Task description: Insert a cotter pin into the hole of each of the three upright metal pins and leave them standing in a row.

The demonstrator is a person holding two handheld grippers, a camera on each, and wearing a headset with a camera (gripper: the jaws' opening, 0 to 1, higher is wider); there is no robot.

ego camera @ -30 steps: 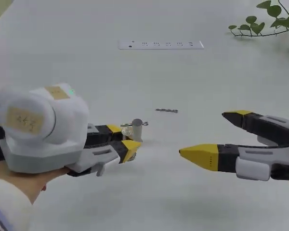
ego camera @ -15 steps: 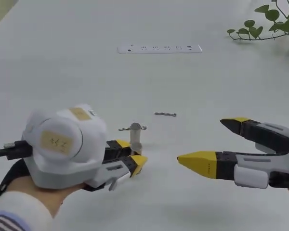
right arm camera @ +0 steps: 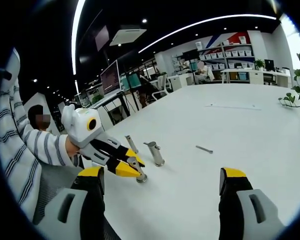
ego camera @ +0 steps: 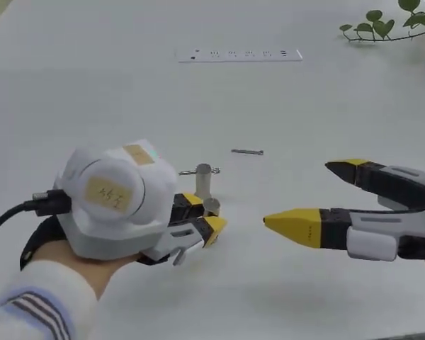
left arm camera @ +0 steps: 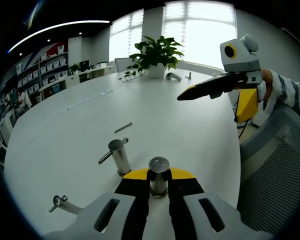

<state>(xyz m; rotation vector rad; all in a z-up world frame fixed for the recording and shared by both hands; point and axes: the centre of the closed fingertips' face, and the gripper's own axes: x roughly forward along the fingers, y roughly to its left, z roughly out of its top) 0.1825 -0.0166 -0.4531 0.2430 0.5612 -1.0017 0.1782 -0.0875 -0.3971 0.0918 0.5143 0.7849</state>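
Left gripper [ego camera: 204, 213] clamps a metal pin [left arm camera: 159, 175] (held upright); right gripper [ego camera: 297, 195] gapes wide, empty.

The left gripper [ego camera: 205, 213] covers the lower part of the metal pin [ego camera: 211, 206] it clamps. The right gripper [ego camera: 303, 195] and the plant [ego camera: 375, 15] run off the head view's edges.

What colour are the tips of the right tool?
The right tool has yellow tips, clearest in the head view.
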